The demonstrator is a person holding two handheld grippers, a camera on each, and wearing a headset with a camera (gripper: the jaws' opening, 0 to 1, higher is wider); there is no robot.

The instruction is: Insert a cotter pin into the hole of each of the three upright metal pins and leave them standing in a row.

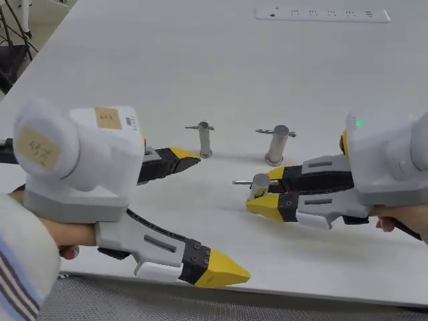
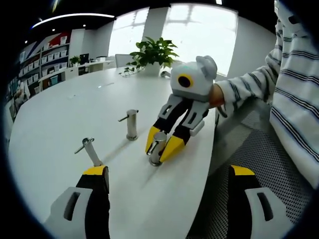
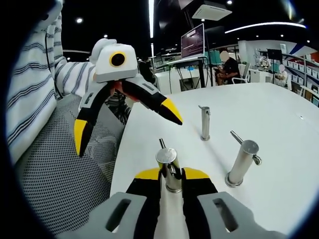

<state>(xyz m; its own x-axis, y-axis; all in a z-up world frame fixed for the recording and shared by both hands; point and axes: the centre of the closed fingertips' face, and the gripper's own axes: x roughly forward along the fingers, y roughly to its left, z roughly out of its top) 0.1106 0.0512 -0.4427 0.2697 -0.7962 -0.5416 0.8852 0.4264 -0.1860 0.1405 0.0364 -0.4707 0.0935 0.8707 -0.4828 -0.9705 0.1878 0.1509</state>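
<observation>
Nearest us, low in the head view, our left gripper (image 1: 214, 214) has its jaws spread wide with nothing between them. One yellow tip reaches toward the left standing pin (image 1: 204, 140), and the other hangs near the front edge of the desk (image 1: 134, 80).

Our right gripper (image 1: 262, 189) comes in from the right, its jaws pinching the held pin (image 1: 259, 182) just below the head. We judge that pin's long axis to be upright. In the left gripper view its foot seems to rest on the desk, though we cannot be sure it touches. A cotter pin (image 1: 239, 182) sticks out of its head toward our left. The left standing pin and the right standing pin (image 1: 276, 144) each carry one through the top as well.

What the next move turns on is the line those two standing pins set, running left to right across the desk, farther from us than the jaws. The held pin lies on our side of that line, just in front of the right standing pin and a little to its left.

To join the row, we judge the held pin has to go away from us and sideways onto the line while staying upright. Our right gripper already has it. Our left gripper is nearer the left standing pin and apart from the held one. The outstretched cotter pin lies roughly along the row, so the spot we choose needs room for it.
</observation>
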